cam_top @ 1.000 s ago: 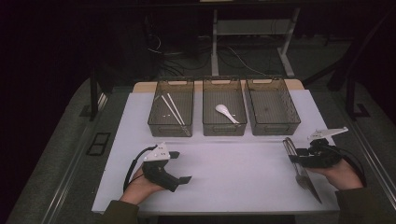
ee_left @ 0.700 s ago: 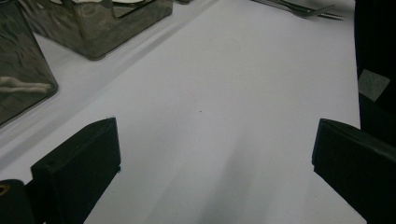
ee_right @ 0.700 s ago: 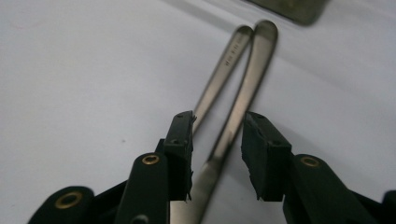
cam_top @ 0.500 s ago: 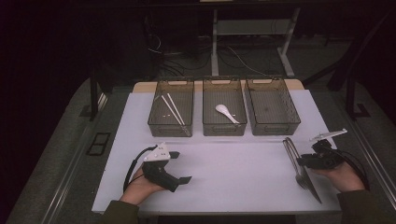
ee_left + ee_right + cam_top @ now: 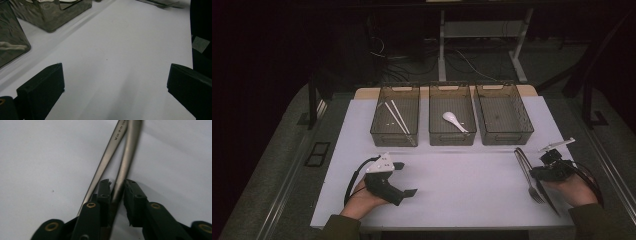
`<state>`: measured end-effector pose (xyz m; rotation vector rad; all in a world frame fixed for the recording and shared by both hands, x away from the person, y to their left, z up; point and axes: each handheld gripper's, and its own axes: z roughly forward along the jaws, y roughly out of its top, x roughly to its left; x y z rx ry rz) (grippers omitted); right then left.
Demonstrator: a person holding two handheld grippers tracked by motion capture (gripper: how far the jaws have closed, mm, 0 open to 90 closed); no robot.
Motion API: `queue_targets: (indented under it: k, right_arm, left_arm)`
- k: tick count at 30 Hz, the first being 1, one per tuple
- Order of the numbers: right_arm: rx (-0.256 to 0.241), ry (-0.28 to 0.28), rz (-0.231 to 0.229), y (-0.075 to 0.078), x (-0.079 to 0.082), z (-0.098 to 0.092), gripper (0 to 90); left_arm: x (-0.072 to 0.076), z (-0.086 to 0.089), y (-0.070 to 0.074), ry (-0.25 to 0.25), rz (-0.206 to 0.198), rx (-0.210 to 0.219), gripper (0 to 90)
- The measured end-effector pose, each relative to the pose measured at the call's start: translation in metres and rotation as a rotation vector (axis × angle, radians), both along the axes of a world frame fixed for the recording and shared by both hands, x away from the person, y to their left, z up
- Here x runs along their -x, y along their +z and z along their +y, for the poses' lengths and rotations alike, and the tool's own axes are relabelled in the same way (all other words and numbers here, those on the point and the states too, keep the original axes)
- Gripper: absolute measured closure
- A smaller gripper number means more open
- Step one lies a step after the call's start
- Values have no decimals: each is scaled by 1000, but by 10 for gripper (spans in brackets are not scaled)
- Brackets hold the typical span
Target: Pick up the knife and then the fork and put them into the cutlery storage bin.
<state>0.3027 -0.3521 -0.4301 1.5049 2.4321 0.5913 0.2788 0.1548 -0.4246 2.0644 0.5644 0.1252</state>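
Two metal utensils (image 5: 528, 172) lie close together near the right edge of the white table (image 5: 462, 175), handles pointing toward the far side; one shows fork tines at its near end in the high view, while the other is too dark there to name; the right gripper (image 5: 548, 172) sits right on them, and in the right gripper view its jaws are clenched around one of the two handles (image 5: 125, 162), with the second handle (image 5: 106, 160) crossing just beside the left jaw; the right gripper (image 5: 117, 185) bites low on that handle, close to the table surface. Near the front left of the table the left gripper (image 5: 404, 179) rests in the person's hand (image 5: 362, 197), its jaws spread wide apart with nothing between them; bare table shows between the jaws in the left gripper view. Along the far edge stand three dark clear bins in a row; the left bin (image 5: 396, 134) holds white chopsticks (image 5: 396, 117), the middle bin (image 5: 452, 137) a white spoon (image 5: 454, 120), and the right bin (image 5: 507, 136) shows nothing I can make out.
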Motion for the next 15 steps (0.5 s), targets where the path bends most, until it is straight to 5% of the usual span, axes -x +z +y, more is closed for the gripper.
queue_targets:
  k: [7,15]
  right_arm:
    - [7,-3,11,1,-2,-5,783]
    - [-61,-27,40,2,-6,-17,808]
  left_arm:
    - [0,0,0,3,1,2,4]
    - [0,0,0,2,2,1,4]
